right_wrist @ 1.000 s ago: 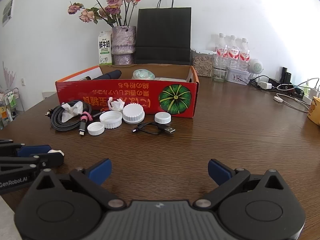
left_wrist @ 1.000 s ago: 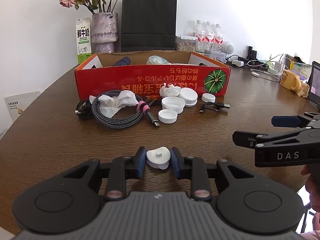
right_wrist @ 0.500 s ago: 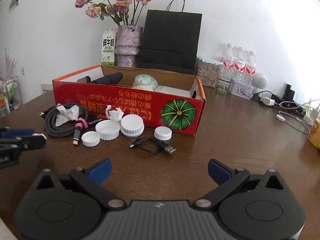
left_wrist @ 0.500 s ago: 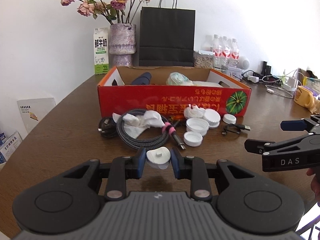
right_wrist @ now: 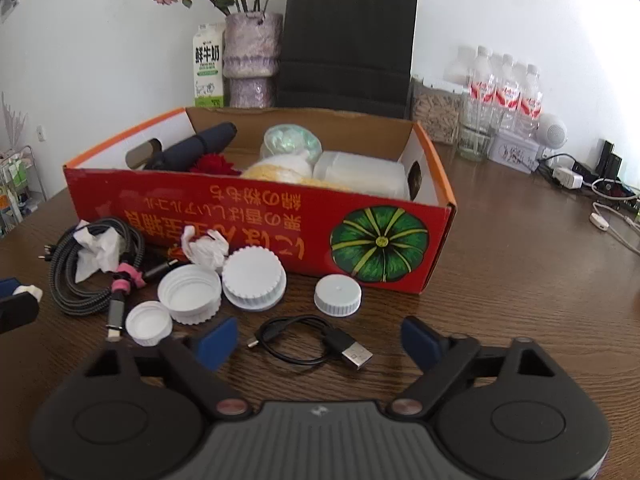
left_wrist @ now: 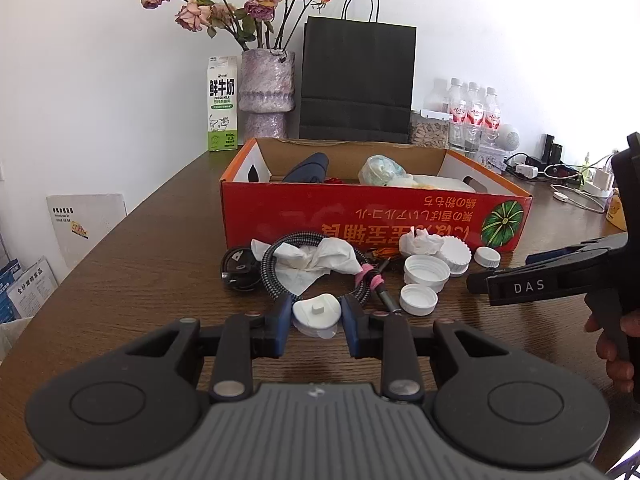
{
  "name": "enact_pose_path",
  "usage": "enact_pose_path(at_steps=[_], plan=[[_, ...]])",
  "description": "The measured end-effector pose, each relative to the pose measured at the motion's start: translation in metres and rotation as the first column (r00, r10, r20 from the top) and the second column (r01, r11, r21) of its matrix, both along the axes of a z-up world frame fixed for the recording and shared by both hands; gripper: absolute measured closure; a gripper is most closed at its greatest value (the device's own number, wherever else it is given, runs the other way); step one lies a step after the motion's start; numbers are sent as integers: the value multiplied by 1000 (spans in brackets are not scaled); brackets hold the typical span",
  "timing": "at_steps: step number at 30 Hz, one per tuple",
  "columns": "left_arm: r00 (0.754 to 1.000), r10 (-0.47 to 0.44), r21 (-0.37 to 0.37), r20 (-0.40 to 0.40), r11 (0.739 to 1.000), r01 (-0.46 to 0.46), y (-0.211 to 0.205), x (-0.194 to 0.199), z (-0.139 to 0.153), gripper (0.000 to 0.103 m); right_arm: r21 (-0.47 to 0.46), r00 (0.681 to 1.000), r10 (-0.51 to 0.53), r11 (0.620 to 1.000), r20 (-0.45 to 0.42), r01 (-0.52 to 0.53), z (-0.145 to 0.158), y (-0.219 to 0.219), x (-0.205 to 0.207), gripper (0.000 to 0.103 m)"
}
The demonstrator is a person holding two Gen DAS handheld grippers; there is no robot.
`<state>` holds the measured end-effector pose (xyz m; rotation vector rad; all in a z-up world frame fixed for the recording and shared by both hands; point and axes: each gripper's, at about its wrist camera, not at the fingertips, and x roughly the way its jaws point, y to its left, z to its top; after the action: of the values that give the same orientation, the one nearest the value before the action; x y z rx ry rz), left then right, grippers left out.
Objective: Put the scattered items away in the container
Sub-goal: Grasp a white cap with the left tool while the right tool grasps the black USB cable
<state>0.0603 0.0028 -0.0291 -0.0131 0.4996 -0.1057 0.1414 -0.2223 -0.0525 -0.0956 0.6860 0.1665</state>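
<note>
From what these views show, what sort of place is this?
Probably a home or small office room: a wooden table against a white wall, a vase of dried roses, a milk carton, water bottles.

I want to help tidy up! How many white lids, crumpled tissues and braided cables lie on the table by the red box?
White round plastic lids on the table: 4
Crumpled white paper tissues: 2
Grey braided cables with a pink tie: 1
Total: 7

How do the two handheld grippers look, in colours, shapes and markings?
Both are black plastic with a ribbed grey centre panel, two round discs and blue finger pads. The left gripper and the right gripper share this build. From the side, the right one shows white letters "DAS". No sleeve is visible.
</note>
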Motion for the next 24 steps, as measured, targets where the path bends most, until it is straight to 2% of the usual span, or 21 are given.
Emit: enact_pose_path(at_steps=[4,8,16,22,24], plan=[[1000,8,-5,-6,1000,-8,4,2,-2,75,46,1000,19,999,1,-19,-1,-5,-2,46],[1000,7,-5,-3,1000,-7,3,4,-2,75,57,1000,14,998,12,-15,-1,-6,-8,59],[1000,7,-2,3,1000,-7,3,3,0,75,91,1000,21,996,16,-23,1,-13,-17,75],[1000,14,0,10,1000,-14,5,2,3,75,105,999,11,994,30,-14,1,-18,-28,76],[1000,15,2,17,1000,-15,5,2,5,75,108,999,6,994,41,-10,3,-19,-32,82]])
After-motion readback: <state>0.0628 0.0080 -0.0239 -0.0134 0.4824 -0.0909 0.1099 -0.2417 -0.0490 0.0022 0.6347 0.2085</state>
